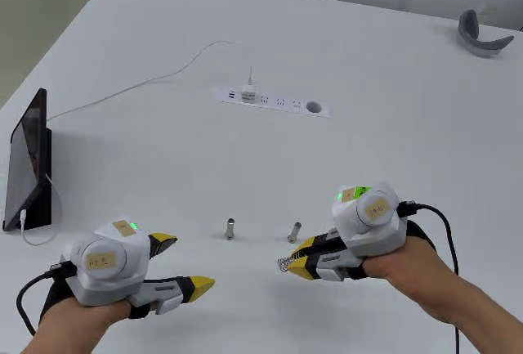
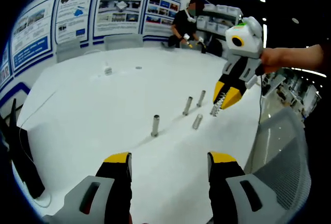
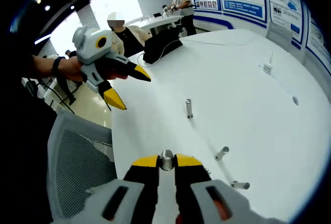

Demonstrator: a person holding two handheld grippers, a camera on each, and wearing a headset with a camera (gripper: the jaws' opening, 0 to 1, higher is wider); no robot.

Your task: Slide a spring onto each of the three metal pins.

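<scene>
Two short metal pins (image 1: pixel 230 228) (image 1: pixel 294 231) stand upright on the white table (image 1: pixel 343 158) between my grippers. My right gripper (image 1: pixel 297 259) at the lower right is shut on a small spring (image 1: pixel 283 265), just right of and below the second pin. In the right gripper view the spring (image 3: pixel 166 159) sticks out between the shut yellow tips, with pins (image 3: pixel 189 108) (image 3: pixel 221 153) ahead. My left gripper (image 1: pixel 185 262) at the lower left is open and holds nothing. In the left gripper view, pins (image 2: pixel 155 125) (image 2: pixel 187 105) stand ahead and the right gripper (image 2: pixel 223 101) hangs by them.
A white power strip (image 1: pixel 270 100) with a plug and a cable lies across the middle of the table. A dark tablet (image 1: pixel 29 166) stands at the left edge. A grey curved object (image 1: pixel 482 35) rests at the far right. A mesh chair (image 3: pixel 77 157) is beside the table.
</scene>
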